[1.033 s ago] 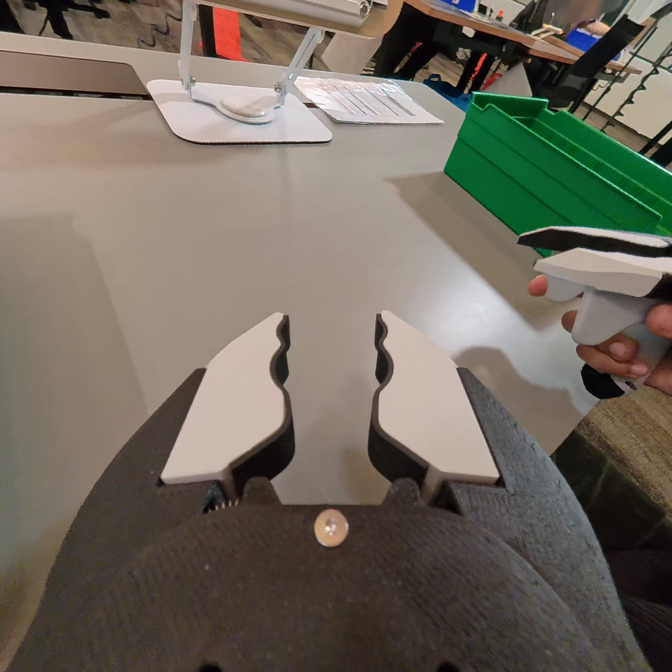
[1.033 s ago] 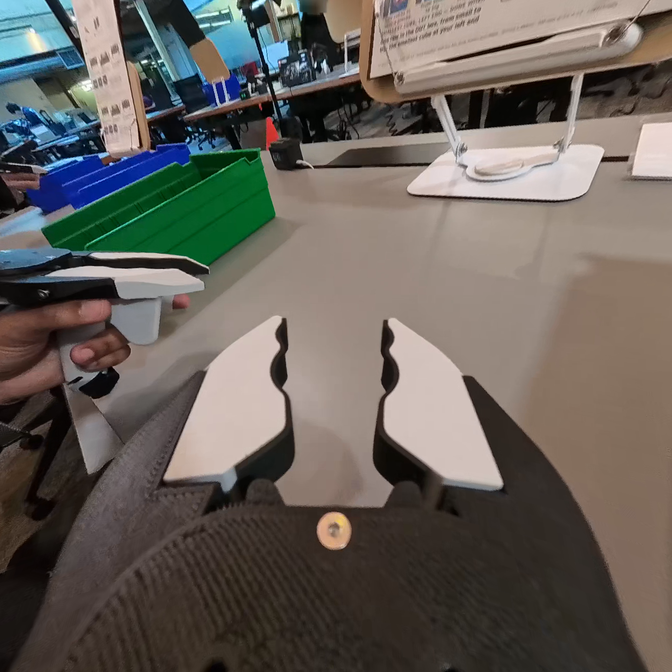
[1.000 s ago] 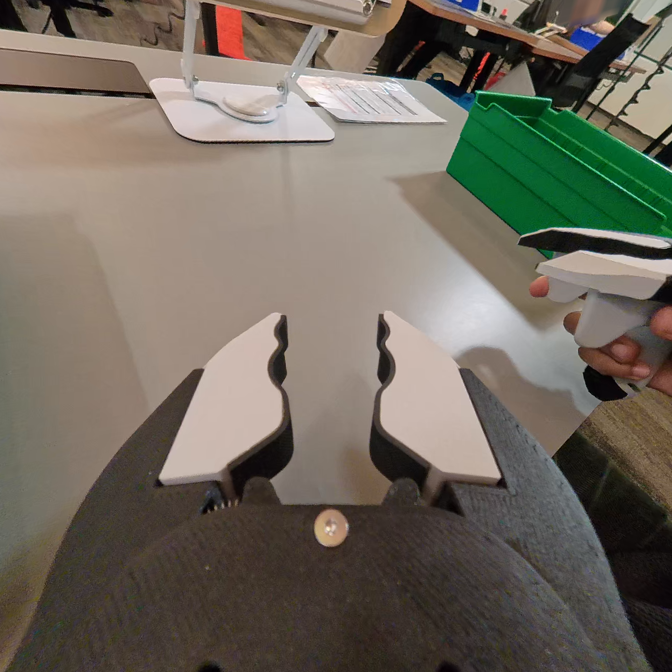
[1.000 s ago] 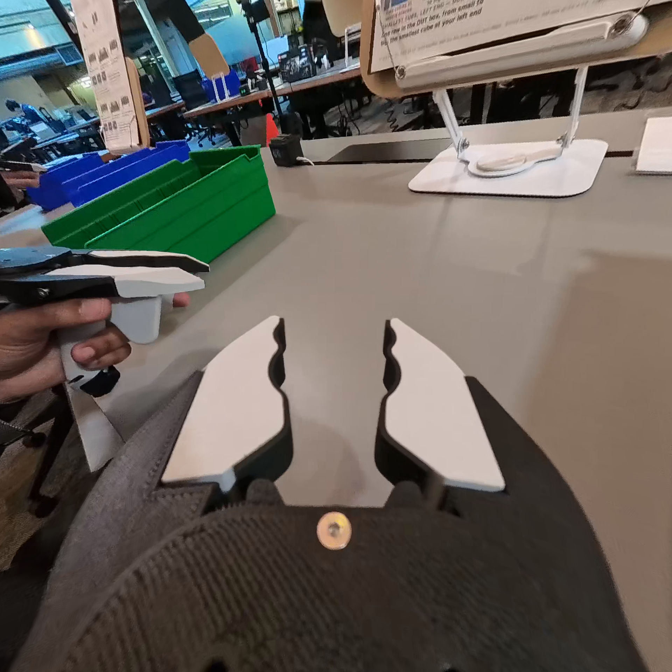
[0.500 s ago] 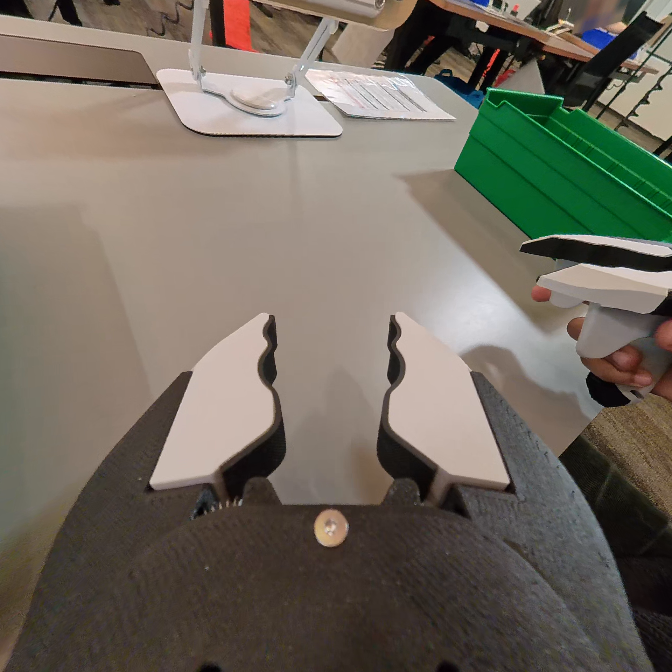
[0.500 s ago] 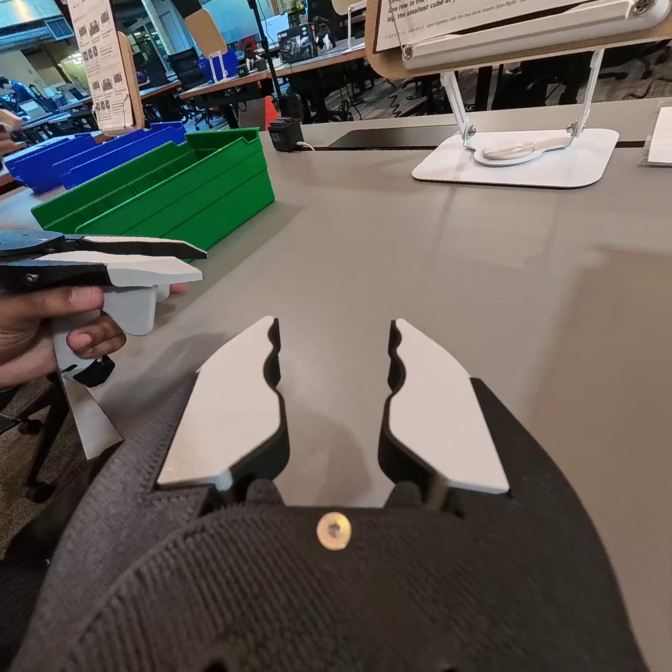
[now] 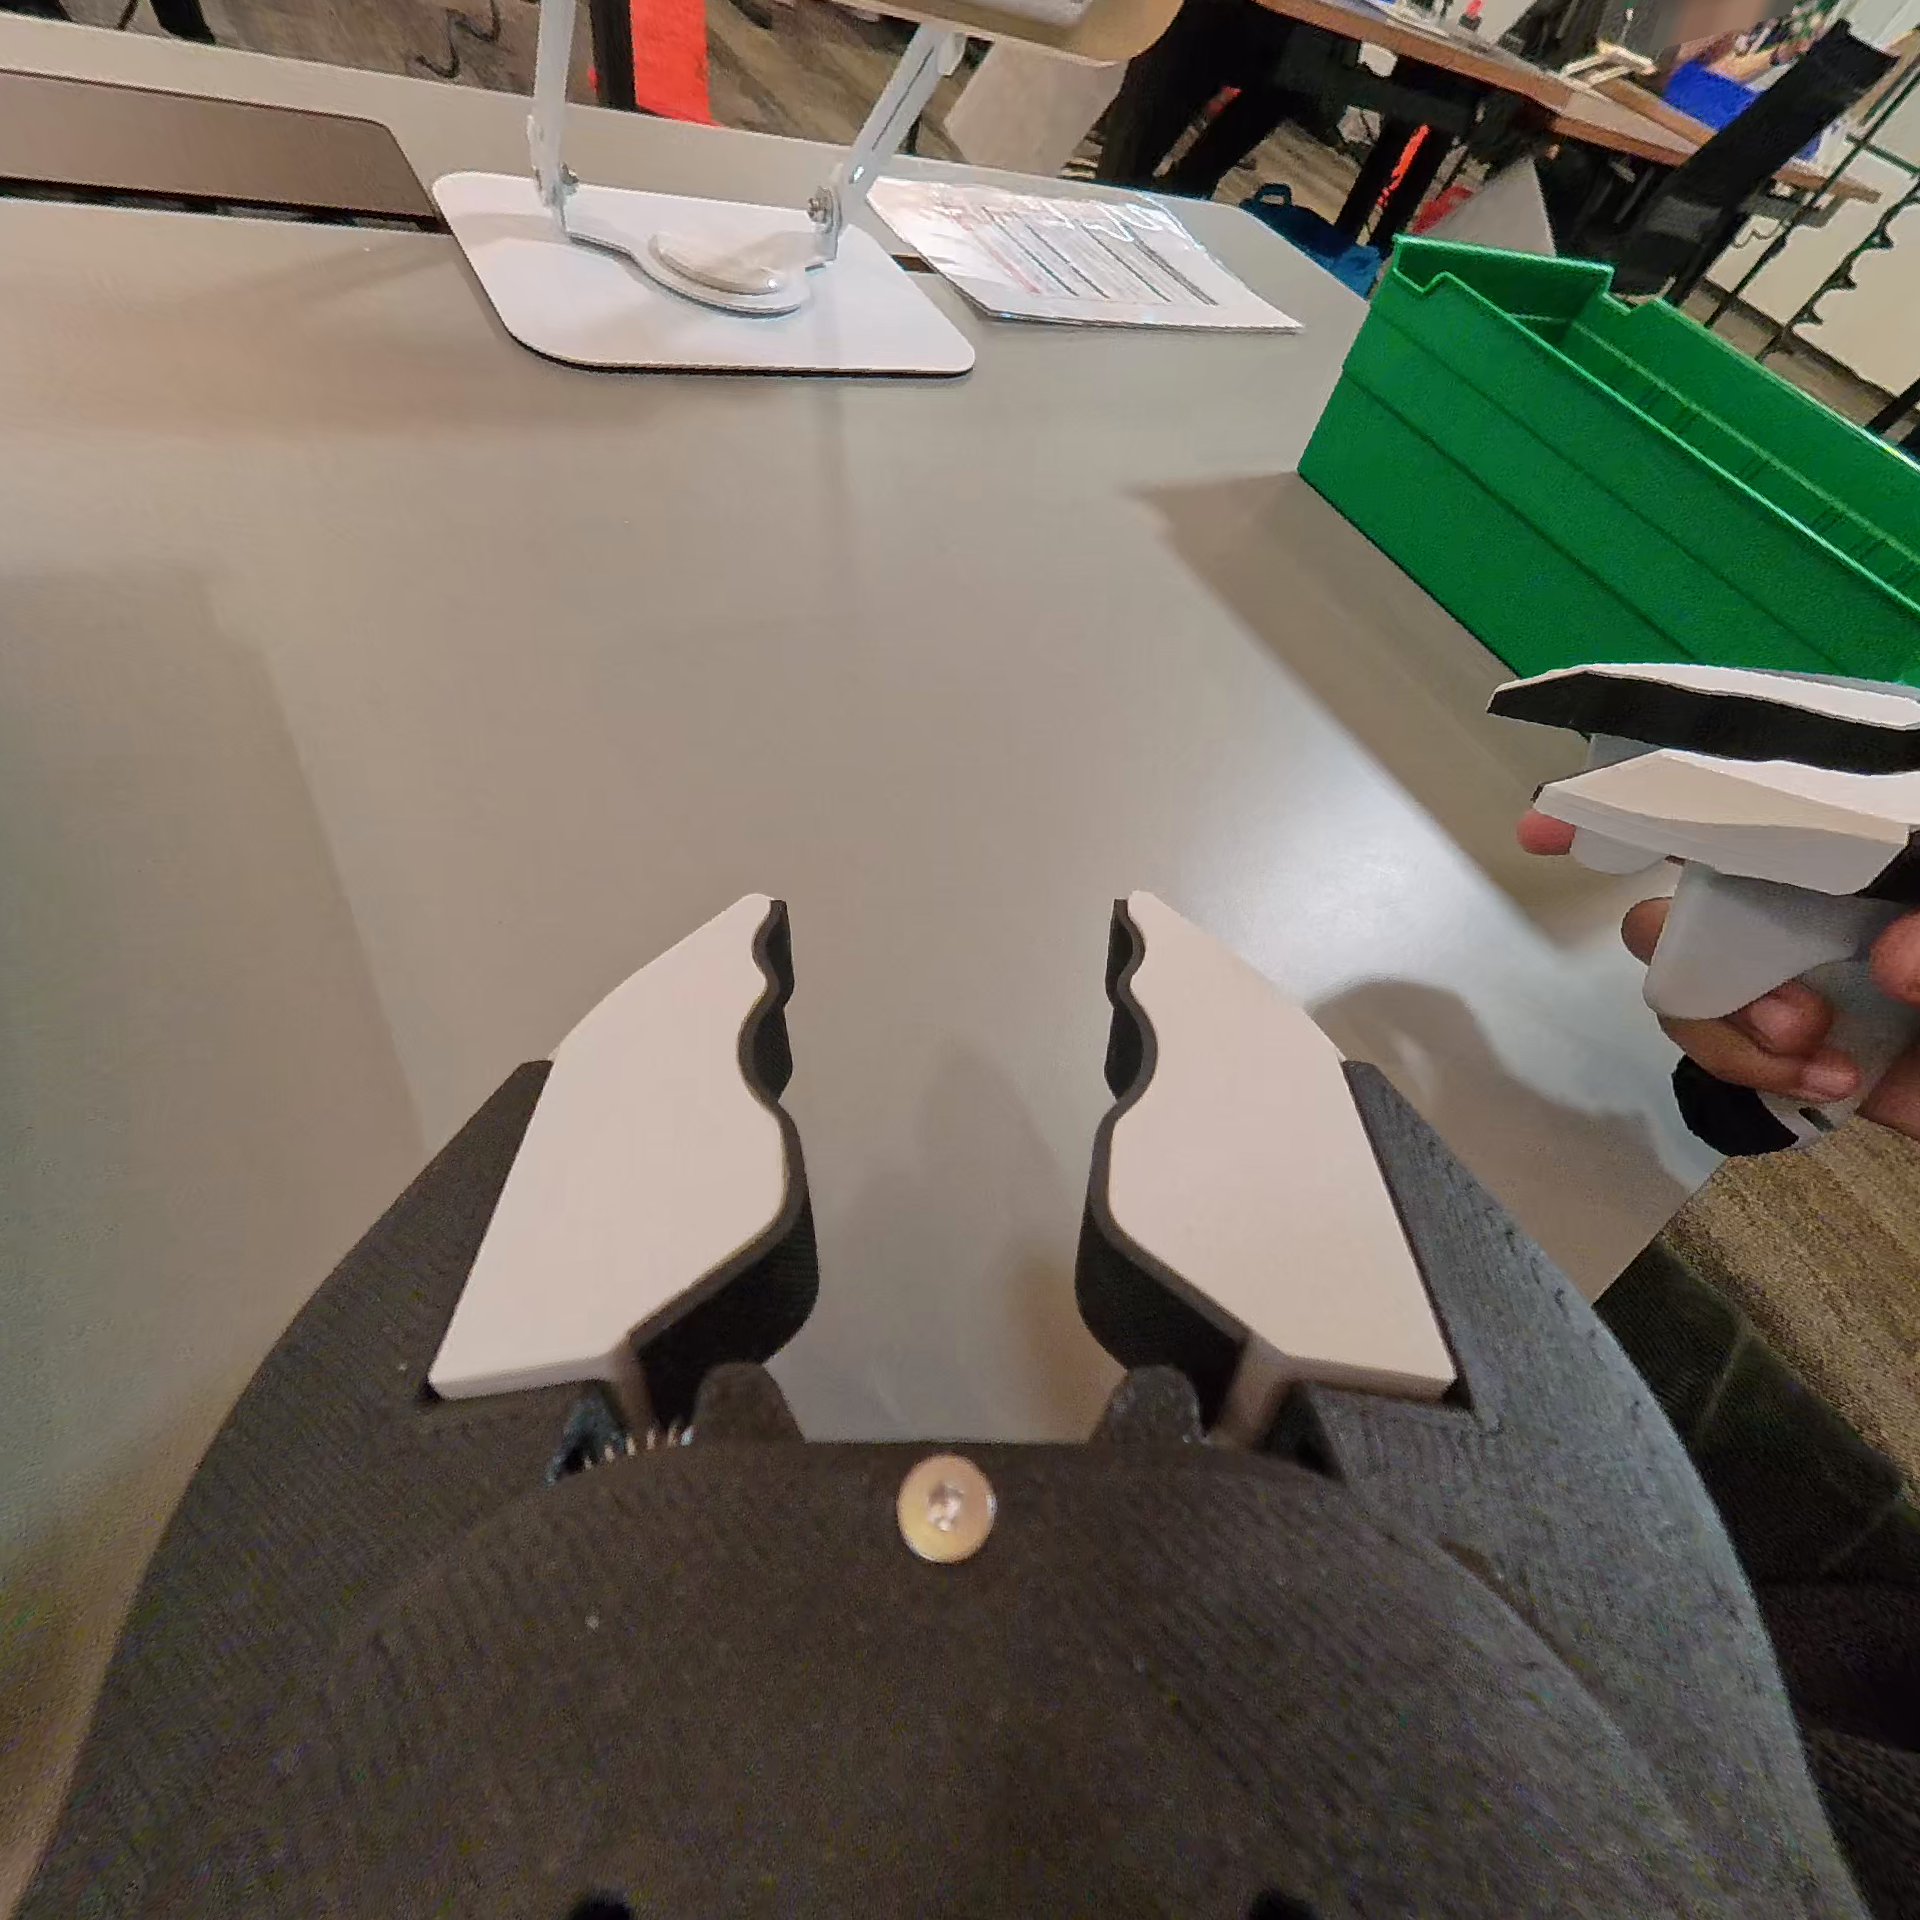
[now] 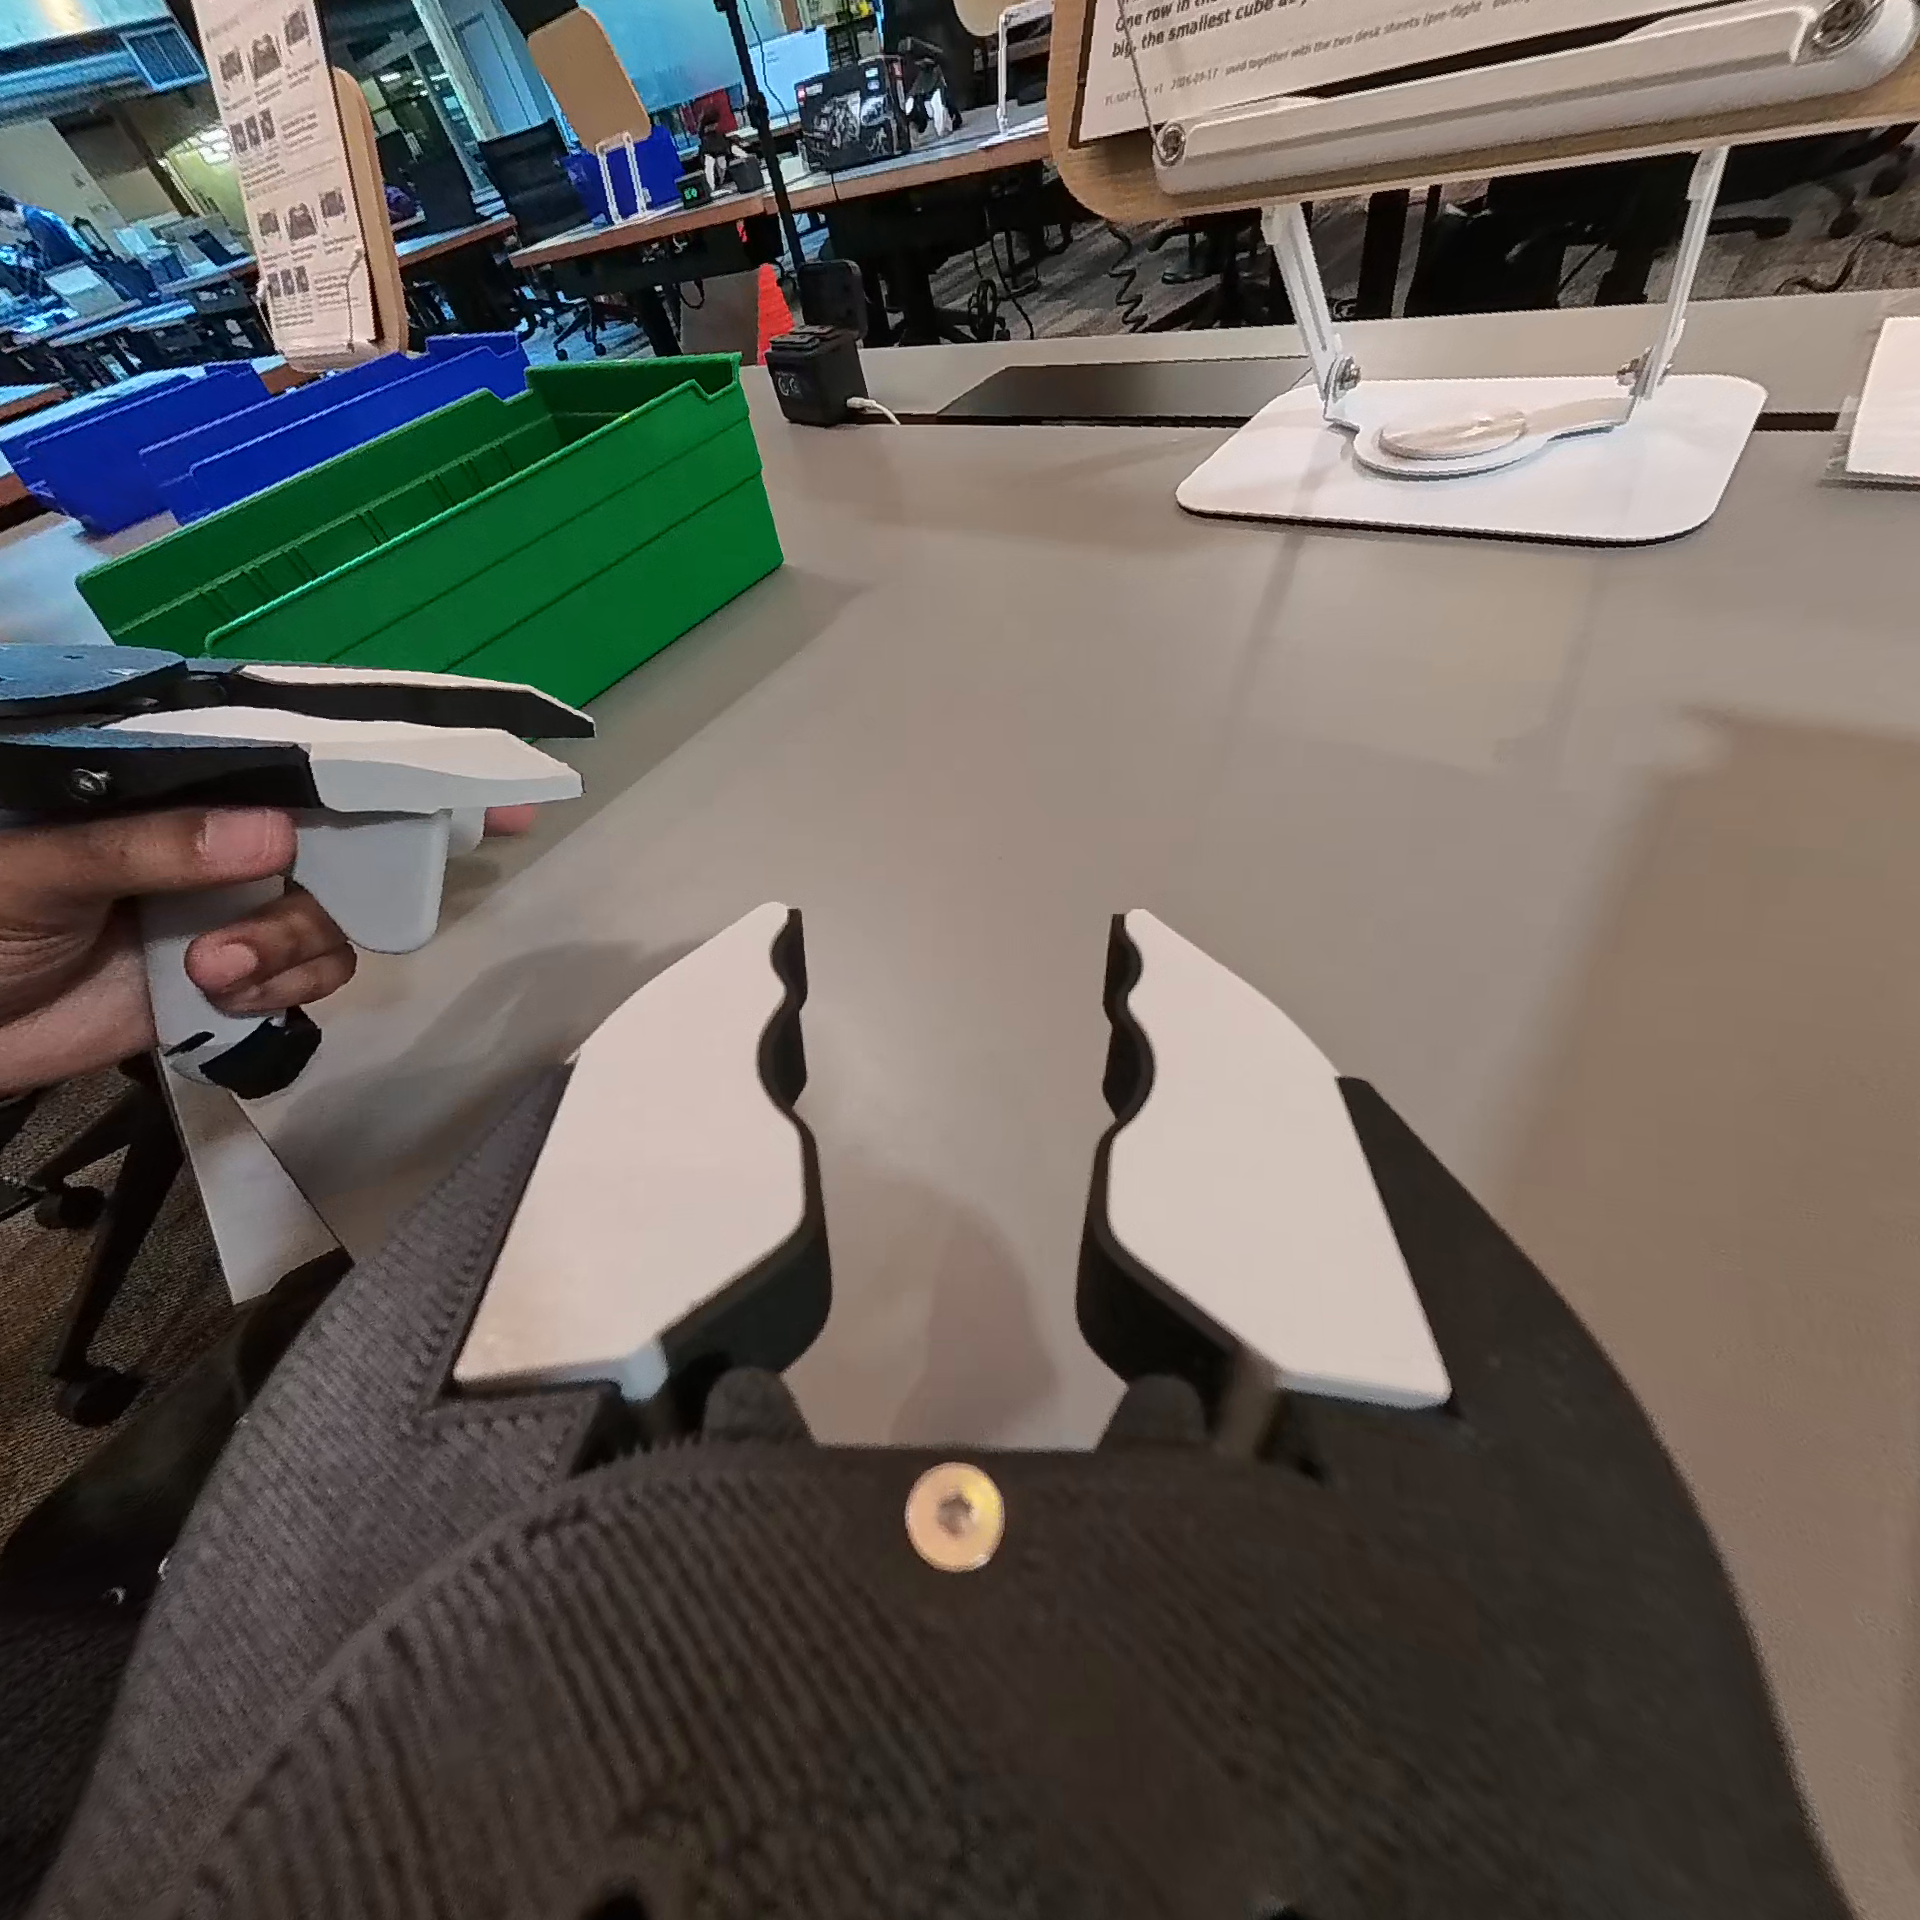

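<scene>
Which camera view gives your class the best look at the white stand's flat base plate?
The left wrist view: it looks down on the white stand's base plate, showing its whole rounded outline and both legs' feet on the grey table. The right wrist view shows the plate lower and flatter, though it also takes in the board the stand carries.

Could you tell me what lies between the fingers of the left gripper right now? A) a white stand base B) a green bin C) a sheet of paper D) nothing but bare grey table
D: the left gripper is open, and only bare table shows in the gap between its fingers.
</scene>
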The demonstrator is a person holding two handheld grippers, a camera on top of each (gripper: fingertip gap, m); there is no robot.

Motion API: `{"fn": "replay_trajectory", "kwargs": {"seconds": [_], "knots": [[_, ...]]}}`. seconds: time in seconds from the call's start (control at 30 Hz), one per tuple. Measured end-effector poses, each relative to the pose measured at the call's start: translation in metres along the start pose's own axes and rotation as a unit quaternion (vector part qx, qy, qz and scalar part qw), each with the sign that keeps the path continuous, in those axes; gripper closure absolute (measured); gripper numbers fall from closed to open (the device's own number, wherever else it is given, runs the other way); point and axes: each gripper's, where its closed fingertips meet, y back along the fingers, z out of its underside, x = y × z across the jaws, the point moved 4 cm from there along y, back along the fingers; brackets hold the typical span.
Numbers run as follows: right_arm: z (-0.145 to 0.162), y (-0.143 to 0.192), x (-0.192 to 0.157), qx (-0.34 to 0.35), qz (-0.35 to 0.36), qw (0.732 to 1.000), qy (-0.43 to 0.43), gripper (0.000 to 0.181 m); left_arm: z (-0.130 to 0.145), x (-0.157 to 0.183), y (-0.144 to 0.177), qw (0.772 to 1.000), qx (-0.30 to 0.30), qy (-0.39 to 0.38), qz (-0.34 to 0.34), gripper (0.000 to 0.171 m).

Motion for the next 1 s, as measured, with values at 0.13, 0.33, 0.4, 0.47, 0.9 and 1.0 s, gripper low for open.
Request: {"fn": "replay_trajectory", "kwargs": {"seconds": [0.13, 0.33, 0.4, 0.47, 0.9, 1.0], "knots": [[0.000, 0.000, 0.000, -0.001, 0.000, 1.000, 0.001, 0.125, 0.000, 0.000, 0.000, 1.000, 0.001, 0.000, 0.000, 0.112], [0.001, -0.001, -0.001, -0.002, 0.000, 1.000, 0.002, 0.125, 0.000, 0.000, 0.001, 1.000, 0.001, -0.001, -0.001, 0.112], [0.001, -0.001, -0.001, -0.003, -0.001, 1.000, 0.002, 0.125, 0.000, 0.000, 0.001, 1.000, 0.001, -0.001, -0.001, 0.112], [0.002, -0.001, -0.003, -0.011, -0.008, 1.000, 0.000, 0.126, 0.000, 0.000, 0.001, 1.000, 0.001, -0.001, -0.001, 0.112], [0.004, 0.001, 0.004, -0.033, -0.004, 0.998, -0.047, 0.123, 0.001, -0.014, 0.005, 0.998, -0.002, 0.047, -0.034, 0.110], [0.003, 0.002, 0.006, -0.031, 0.005, 0.999, -0.043, 0.123, 0.002, -0.016, 0.005, 0.998, 0.001, 0.062, -0.032, 0.113]]}}
